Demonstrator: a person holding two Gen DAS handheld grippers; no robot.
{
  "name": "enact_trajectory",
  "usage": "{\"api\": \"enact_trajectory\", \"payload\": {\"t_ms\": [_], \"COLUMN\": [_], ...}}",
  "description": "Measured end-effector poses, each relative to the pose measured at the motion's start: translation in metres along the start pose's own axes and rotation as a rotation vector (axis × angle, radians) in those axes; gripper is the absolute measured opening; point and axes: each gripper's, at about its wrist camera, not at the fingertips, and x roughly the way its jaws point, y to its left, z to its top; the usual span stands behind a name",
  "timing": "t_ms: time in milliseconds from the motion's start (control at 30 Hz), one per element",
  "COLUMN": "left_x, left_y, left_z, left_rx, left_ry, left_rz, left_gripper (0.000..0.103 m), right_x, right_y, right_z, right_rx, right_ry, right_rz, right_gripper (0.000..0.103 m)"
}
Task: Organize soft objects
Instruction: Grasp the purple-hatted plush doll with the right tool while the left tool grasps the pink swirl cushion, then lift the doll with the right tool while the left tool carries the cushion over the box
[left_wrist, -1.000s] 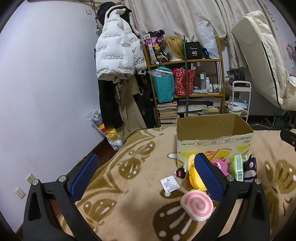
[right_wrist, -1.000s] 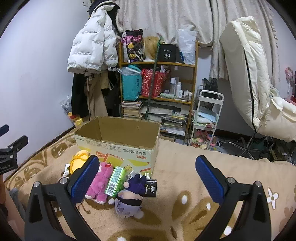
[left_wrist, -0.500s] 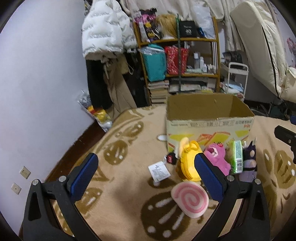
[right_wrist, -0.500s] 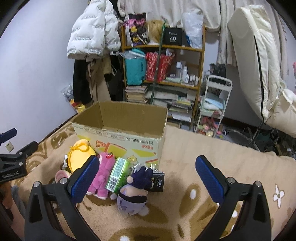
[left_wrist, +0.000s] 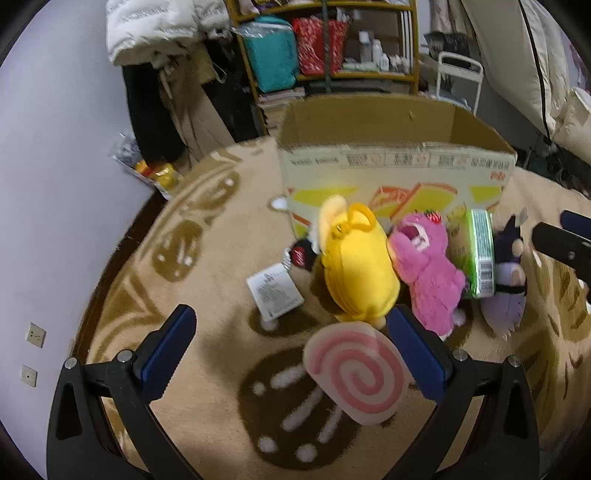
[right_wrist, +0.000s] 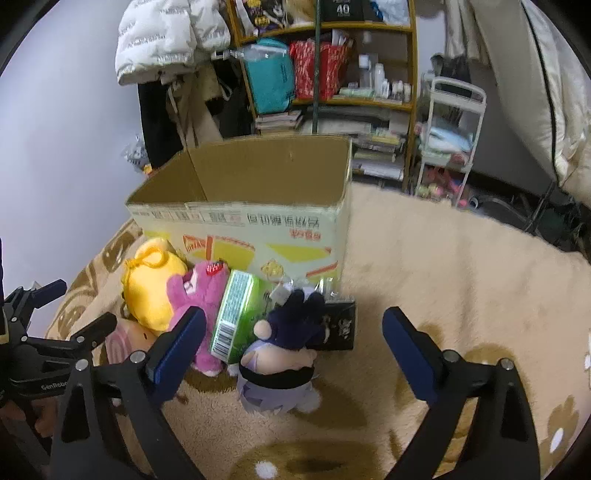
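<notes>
An open cardboard box (left_wrist: 391, 162) (right_wrist: 236, 218) stands on a beige patterned blanket. In front of it lie a yellow plush (left_wrist: 354, 269) (right_wrist: 151, 288), a pink plush bear (left_wrist: 428, 273) (right_wrist: 195, 295), a green packet (left_wrist: 480, 254) (right_wrist: 232, 317), a purple-haired doll (right_wrist: 284, 350) (left_wrist: 508, 280) and a pink swirl cushion (left_wrist: 354, 373). My left gripper (left_wrist: 291, 350) is open, just above the swirl cushion. My right gripper (right_wrist: 291, 350) is open, with the doll between its fingers, not touching.
A white paper tag (left_wrist: 273, 291) lies left of the yellow plush. A black packet (right_wrist: 338, 325) lies beside the doll. A cluttered shelf (right_wrist: 325, 74), hanging coats (left_wrist: 162, 74) and a white trolley (right_wrist: 450, 140) stand behind the bed.
Both grippers have moved forward and down toward the toys. The swirl cushion now sits between the left fingers and the doll between the right ones. Both stay open.
</notes>
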Motion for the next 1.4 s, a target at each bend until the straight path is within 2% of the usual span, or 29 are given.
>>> {"api": "enact_trajectory", "payload": {"t_ms": [100,133,233,433,567,600,700,800,833,900,1033,1300,1400], "left_x": [0.01,0.014,0.023,0.038,0.043,0.044,0.051,0.057,0.059,0.062,0.062,0.052,0.039], "left_y": [-0.003,-0.005,-0.009,-0.019,-0.023,-0.021,-0.016,-0.013,-0.012,-0.012,-0.017,-0.024,-0.021], "left_z": [-0.001,-0.002,-0.005,-0.012,-0.014,-0.014,-0.014,-0.016,-0.016,-0.017,-0.019,-0.022,-0.025], "left_rx": [0.004,0.007,0.023,0.047,0.056,0.055,0.042,0.03,0.025,0.018,0.026,0.014,0.014], "left_ry": [0.045,0.063,0.114,0.195,0.215,0.218,0.24,0.258,0.263,0.278,0.29,0.268,0.246], "left_rz": [-0.048,-0.056,-0.072,-0.088,-0.089,-0.091,-0.103,-0.113,-0.119,-0.15,-0.189,-0.189,-0.193], "left_gripper": [0.102,0.102,0.102,0.102,0.102,0.102,0.102,0.101,0.099,0.085,0.069,0.049,0.045], "right_x": [0.014,0.019,0.029,0.039,0.05,0.054,0.063,0.068,0.069,0.071,0.073,0.061,0.053], "right_y": [-0.001,-0.001,-0.009,-0.018,-0.018,-0.018,-0.022,-0.022,-0.022,-0.021,-0.019,-0.006,0.005], "right_z": [-0.001,-0.002,-0.006,-0.01,-0.013,-0.014,-0.018,-0.019,-0.02,-0.02,-0.02,-0.025,-0.024], "right_rx": [0.003,0.005,0.036,0.111,0.118,0.13,0.189,0.209,0.21,0.217,0.214,0.14,0.11], "right_ry": [0.044,0.064,0.112,0.164,0.203,0.222,0.262,0.273,0.276,0.285,0.286,0.268,0.245], "right_rz": [0.003,-0.009,-0.003,0.095,0.102,0.109,0.17,0.185,0.188,0.199,0.213,0.174,0.141], "right_gripper": [0.086,0.086,0.076,0.076,0.075,0.072,0.068,0.068,0.068,0.065,0.06,0.054,0.052]}}
